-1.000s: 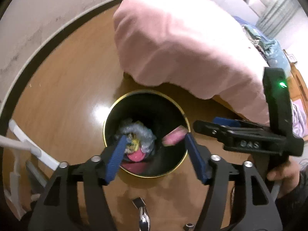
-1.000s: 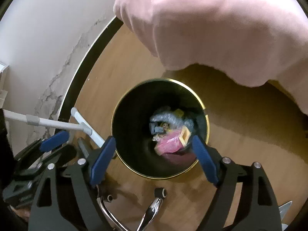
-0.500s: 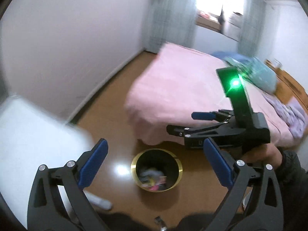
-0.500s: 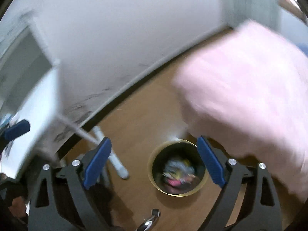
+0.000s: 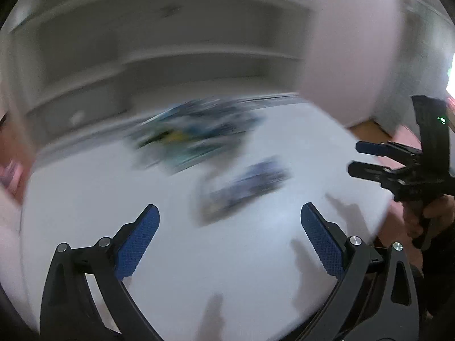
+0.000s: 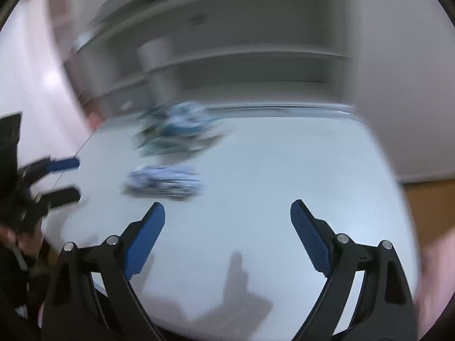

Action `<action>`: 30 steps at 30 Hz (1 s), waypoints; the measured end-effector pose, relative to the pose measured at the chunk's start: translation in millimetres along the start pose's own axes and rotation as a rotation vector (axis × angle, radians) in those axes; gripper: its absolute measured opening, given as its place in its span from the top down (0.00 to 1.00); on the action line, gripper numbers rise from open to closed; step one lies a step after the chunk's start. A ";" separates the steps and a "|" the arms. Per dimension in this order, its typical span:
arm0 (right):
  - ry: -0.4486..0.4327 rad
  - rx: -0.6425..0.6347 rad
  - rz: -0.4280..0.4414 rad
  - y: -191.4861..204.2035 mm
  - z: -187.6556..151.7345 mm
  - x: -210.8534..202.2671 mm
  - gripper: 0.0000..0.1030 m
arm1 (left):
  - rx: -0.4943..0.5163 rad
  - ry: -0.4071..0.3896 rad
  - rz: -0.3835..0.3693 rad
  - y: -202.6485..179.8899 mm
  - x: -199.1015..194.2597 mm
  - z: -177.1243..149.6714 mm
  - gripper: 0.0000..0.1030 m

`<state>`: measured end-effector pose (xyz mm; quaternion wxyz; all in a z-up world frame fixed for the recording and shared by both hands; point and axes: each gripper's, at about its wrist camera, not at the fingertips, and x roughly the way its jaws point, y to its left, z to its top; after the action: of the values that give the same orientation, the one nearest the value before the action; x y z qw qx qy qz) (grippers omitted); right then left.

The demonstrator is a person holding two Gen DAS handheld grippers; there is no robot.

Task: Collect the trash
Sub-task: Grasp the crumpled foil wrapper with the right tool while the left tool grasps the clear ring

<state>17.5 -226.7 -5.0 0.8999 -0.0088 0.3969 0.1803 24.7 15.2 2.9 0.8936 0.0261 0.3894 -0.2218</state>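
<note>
Both views are motion-blurred. A white table (image 5: pixel 199 255) carries a dark blue-and-white wrapper (image 5: pixel 244 190) and, farther back, a blurred pile of blue, green and yellow wrappers (image 5: pixel 196 136). My left gripper (image 5: pixel 229 244) is open and empty above the table's near side. My right gripper (image 6: pixel 227 241) is open and empty too; it also shows at the right edge of the left wrist view (image 5: pixel 372 159). In the right wrist view the wrapper (image 6: pixel 165 183) lies ahead-left and the pile (image 6: pixel 179 130) behind it. The left gripper appears at the left edge (image 6: pixel 62 179).
Grey shelves (image 5: pixel 170 56) stand behind the table against the wall. Wooden floor (image 6: pixel 426 199) shows to the right of the table (image 6: pixel 284 170). A pale pink surface (image 5: pixel 349 42) rises at the upper right.
Both grippers swung up from the black bin on the floor to the white table. The bin and the pink bed have left both views. Both grippers stay open.
</note>
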 end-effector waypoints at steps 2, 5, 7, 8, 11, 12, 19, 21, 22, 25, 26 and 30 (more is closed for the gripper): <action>0.054 -0.068 0.028 20.1 12.0 32.8 0.16 | -0.053 0.025 0.012 27.4 1.9 -12.4 0.06; 0.101 -0.195 0.028 38.3 27.3 70.5 0.16 | -0.074 0.059 -0.005 46.3 10.0 -24.4 0.06; 0.132 -0.292 0.031 47.8 33.7 90.4 0.16 | -0.068 0.078 -0.020 50.0 17.1 -27.3 0.06; 0.134 -0.320 0.028 50.7 35.1 96.5 0.16 | -0.063 0.082 -0.022 56.4 19.5 -30.2 0.06; 0.165 -0.380 0.049 54.7 35.4 111.1 0.26 | -0.058 0.089 -0.034 57.9 25.1 -25.7 0.06; 0.179 -0.385 0.055 53.8 33.3 112.0 0.34 | -0.058 0.090 -0.040 58.6 28.0 -23.2 0.06; 0.088 -0.306 0.039 40.6 8.0 61.7 0.57 | -0.032 0.097 -0.042 48.0 52.6 -6.1 0.06; 0.072 -0.240 0.016 30.6 3.3 47.5 0.57 | -0.003 0.084 -0.034 40.1 59.2 0.0 0.06; 0.065 -0.220 0.005 26.2 1.6 41.9 0.58 | 0.021 0.083 -0.030 35.0 64.3 3.9 0.06; 0.048 -0.143 -0.034 7.0 -6.2 23.6 0.58 | 0.071 0.091 0.002 24.1 81.8 13.5 0.06; 0.046 -0.115 -0.034 -1.1 -10.7 15.3 0.58 | 0.085 0.096 0.007 22.3 87.0 16.5 0.06; 0.036 -0.046 -0.057 -24.5 -28.0 -6.0 0.58 | 0.109 0.130 0.043 17.7 108.0 23.1 0.12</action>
<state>2.0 -255.9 -22.9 0.8969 -0.0440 0.4085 0.1636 112.5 -14.6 -59.7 0.8682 0.0973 0.4334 -0.2212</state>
